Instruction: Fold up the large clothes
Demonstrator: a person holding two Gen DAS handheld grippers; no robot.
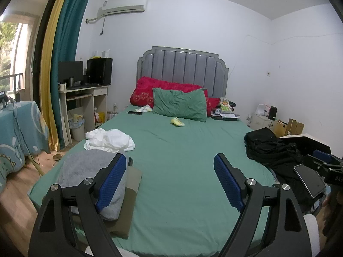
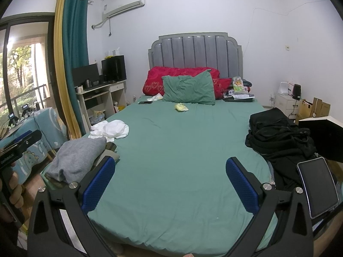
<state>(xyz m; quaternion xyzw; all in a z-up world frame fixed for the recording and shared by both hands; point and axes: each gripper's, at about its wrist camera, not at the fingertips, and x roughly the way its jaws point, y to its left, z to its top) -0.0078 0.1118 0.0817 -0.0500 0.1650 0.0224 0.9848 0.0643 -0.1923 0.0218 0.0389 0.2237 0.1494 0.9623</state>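
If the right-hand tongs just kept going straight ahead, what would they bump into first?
Probably nothing soon: the right tongs stand open over bare green sheet. Straight on, the small yellow item and then the green pillow lie in line, though depth is hard to judge.

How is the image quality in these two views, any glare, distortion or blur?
Left wrist view: fisheye bends the curtain and walls; window blown out; bed evenly lit, sharp. Right wrist view: same bowing and dark corner vignette; window bright but trees readable; black clothes lose detail.
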